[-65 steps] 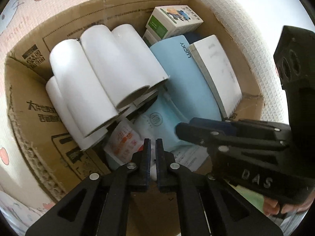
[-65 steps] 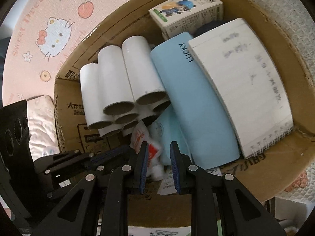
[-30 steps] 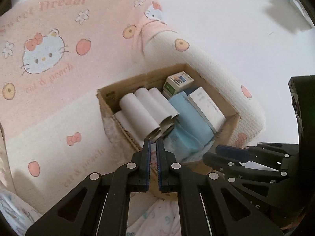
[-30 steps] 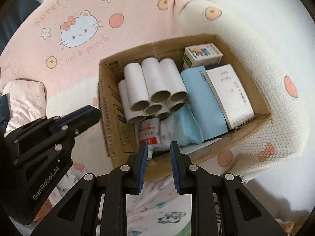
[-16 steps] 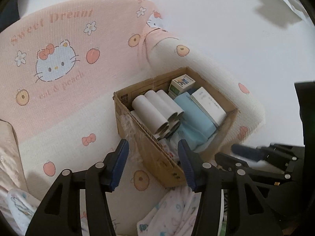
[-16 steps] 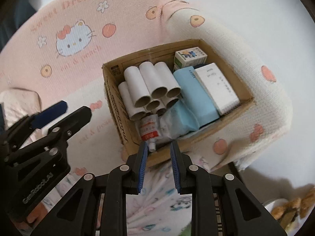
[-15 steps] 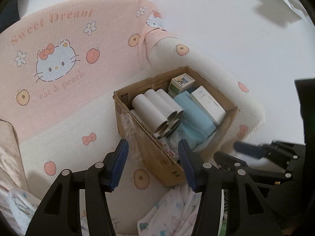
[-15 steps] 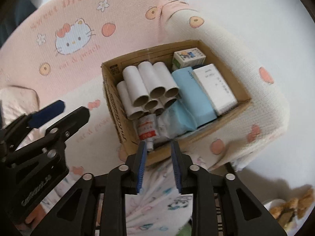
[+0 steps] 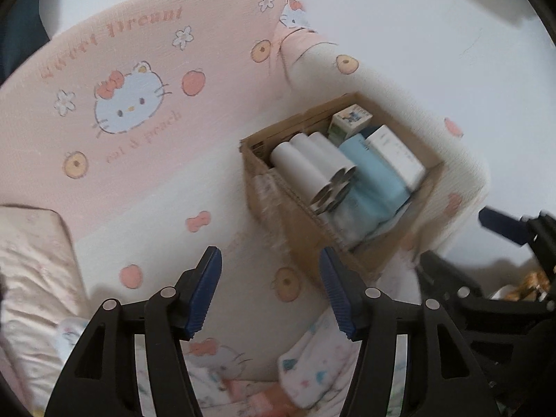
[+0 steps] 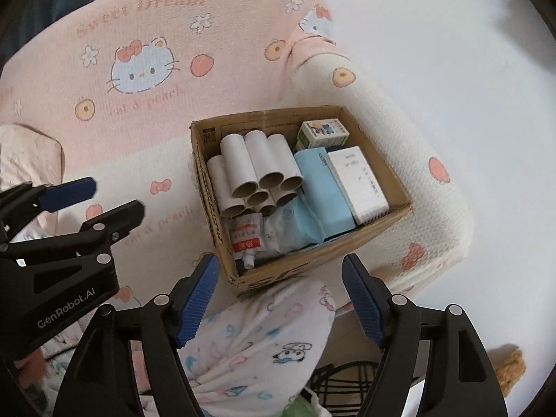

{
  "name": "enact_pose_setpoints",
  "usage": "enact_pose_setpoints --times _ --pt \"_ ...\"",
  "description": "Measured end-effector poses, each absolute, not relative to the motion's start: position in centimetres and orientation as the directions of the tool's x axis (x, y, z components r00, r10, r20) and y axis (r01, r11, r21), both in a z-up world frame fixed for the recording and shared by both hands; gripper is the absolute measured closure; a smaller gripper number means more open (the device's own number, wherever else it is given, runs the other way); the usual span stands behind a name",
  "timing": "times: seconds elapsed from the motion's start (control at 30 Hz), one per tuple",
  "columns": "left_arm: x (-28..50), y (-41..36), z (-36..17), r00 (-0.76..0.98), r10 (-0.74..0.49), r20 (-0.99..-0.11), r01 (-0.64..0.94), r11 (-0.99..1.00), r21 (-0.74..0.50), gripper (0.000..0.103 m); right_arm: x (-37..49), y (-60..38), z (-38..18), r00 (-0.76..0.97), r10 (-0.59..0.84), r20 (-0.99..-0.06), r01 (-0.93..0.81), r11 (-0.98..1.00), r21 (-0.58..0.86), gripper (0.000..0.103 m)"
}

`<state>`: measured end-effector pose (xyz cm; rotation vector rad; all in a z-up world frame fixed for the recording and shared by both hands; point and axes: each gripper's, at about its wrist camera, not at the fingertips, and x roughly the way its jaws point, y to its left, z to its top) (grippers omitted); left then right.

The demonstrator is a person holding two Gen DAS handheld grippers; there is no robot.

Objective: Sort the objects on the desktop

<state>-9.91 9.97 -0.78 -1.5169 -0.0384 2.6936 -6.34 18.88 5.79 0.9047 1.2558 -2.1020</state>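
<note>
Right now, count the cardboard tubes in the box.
7 cardboard tubes show open ends, stacked as one bundle in the left half of the cardboard box, beside the blue case; more may be hidden underneath.

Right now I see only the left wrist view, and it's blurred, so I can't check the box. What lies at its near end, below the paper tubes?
Observer: A red-and-white squeeze tube lies there, nozzle towards the cardboard box's near wall.
Operator: And is my other hand carrying anything?
Observer: No. The right tool stands open with nothing between its pads; its jaws have just been opening.
</note>
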Motion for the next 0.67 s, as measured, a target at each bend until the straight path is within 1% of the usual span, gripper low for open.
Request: enact_pose_setpoints --times 0.13,0.2,0.3,0.43,0.67 --pt "-9.0 9.9 0.1 -0.513 -0.031 -0.858 -0.025 -0.998 0.050 0.040 -5.6 18.6 6.4 -0.644 -0.114 -0.757 0.721 -0.422 -0.550 0.030" --pt "-8.6 9.8 0.7 -0.509 -0.057 -0.859 -0.020 -0.997 0.078 0.040 -5.0 18.5 6.9 -0.657 -0.126 -0.744 0.715 -0.419 -0.560 0.029" --pt "-8.2 9.3 1.9 -0.522 -0.033 -0.852 -0.023 -0.998 0.053 0.040 -4.2 18.2 7.7 -0.669 -0.150 -0.728 0.712 -0.410 -0.570 0.025" --pt "-8.0 8.7 2.7 -0.533 0.006 -0.846 -0.016 -1.000 0.003 0.040 -3.6 18.0 8.2 -0.669 -0.173 -0.723 0.717 -0.404 -0.568 0.023" --pt "-8.2 9.0 2.0 -0.515 -0.012 -0.857 -0.023 -0.999 0.029 0.040 -4.0 17.8 7.5 -0.658 -0.157 -0.737 0.725 -0.396 -0.564 0.023"
